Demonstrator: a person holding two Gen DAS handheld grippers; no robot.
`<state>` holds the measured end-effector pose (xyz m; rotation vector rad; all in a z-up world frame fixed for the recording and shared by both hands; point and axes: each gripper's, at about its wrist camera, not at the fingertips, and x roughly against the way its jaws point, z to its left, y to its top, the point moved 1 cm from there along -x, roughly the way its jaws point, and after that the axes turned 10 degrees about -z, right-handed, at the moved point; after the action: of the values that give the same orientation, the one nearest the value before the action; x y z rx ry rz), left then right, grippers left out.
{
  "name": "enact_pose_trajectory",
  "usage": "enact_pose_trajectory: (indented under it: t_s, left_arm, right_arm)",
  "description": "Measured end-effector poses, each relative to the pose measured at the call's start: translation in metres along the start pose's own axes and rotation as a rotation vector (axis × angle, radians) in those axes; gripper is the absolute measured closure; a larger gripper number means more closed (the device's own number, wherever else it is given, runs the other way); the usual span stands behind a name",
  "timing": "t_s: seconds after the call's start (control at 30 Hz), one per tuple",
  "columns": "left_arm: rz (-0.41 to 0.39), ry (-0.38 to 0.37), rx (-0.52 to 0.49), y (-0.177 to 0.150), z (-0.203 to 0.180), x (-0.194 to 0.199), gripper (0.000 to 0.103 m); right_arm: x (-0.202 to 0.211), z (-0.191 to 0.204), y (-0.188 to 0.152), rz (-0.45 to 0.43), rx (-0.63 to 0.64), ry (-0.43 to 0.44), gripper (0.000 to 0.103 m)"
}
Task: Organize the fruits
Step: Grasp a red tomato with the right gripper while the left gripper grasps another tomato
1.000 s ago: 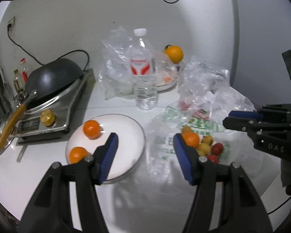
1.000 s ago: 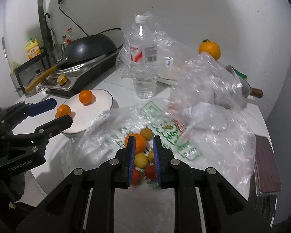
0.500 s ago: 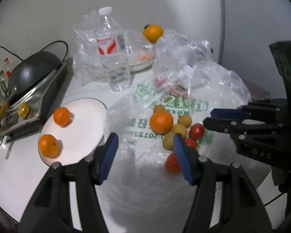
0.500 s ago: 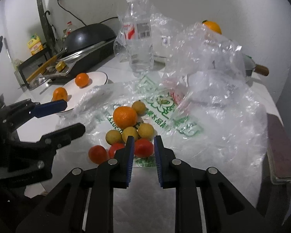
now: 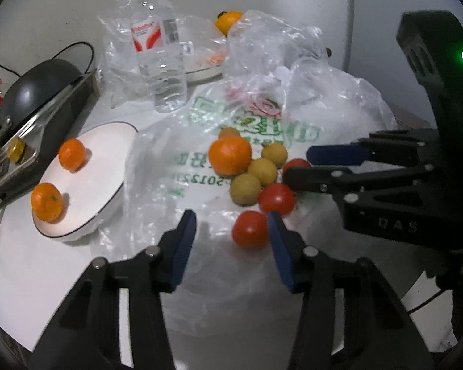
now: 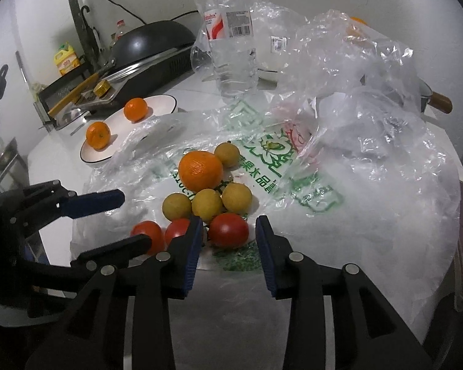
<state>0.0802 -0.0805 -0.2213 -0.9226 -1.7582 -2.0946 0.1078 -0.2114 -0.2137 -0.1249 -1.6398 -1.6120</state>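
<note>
A pile of fruit lies on a flattened plastic bag (image 5: 262,123): one large orange (image 5: 230,156), several yellow-brown small fruits (image 5: 245,188) and three red tomatoes (image 5: 250,229). A white plate (image 5: 105,160) to the left holds two mandarins (image 5: 72,154) (image 5: 47,202). My left gripper (image 5: 231,229) is open, its right finger beside the nearest tomato. My right gripper (image 6: 228,234) is open, its fingers either side of a red tomato (image 6: 228,230). In the right wrist view the orange (image 6: 200,171) and plate (image 6: 157,104) also show.
A water bottle (image 5: 157,46) stands behind the bag. A black wok on a cooker (image 5: 37,92) is at the left. Crumpled clear bags (image 6: 355,71), another plate and an orange (image 5: 228,20) sit at the back. A wooden handle (image 6: 441,103) pokes out at right.
Both grippers have moved forward and down toward the fruit pile. The right gripper has opened from nearly shut and now straddles a tomato.
</note>
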Motion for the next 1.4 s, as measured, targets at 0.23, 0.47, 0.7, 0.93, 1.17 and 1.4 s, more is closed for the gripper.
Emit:
enact_pose_trajectory:
  t_s: [0.23, 0.47, 0.7, 0.93, 1.17, 1.4]
  left_arm:
    - [0.052, -0.045, 0.0, -0.001, -0.005, -0.01, 0.065]
    - [0.071, -0.06, -0.014, 0.001, -0.008, -0.017, 0.074]
    - [0.059, -0.058, -0.009, 0.006, -0.001, -0.01, 0.074]
    - [0.019, -0.061, -0.003, 0.018, 0.008, -0.001, 0.074]
    - [-0.05, -0.067, -0.013, 0.031, 0.02, 0.017, 0.074]
    - [-0.097, -0.048, -0.003, 0.035, 0.041, 0.031, 0.074]
  right_arm:
    - [-0.006, -0.003, 0.0, 0.02, -0.006, 0.006, 0.066]
    - [-0.012, -0.006, -0.001, 0.038, -0.011, 0.032, 0.073]
    - [-0.009, -0.004, 0.001, 0.019, -0.007, 0.026, 0.073]
    - [0.008, -0.004, 0.013, -0.024, 0.015, -0.058, 0.073]
    - [0.024, 0.003, 0.033, -0.08, 0.028, -0.096, 0.073]
    - [0.026, 0.023, 0.046, -0.105, 0.044, -0.104, 0.073]
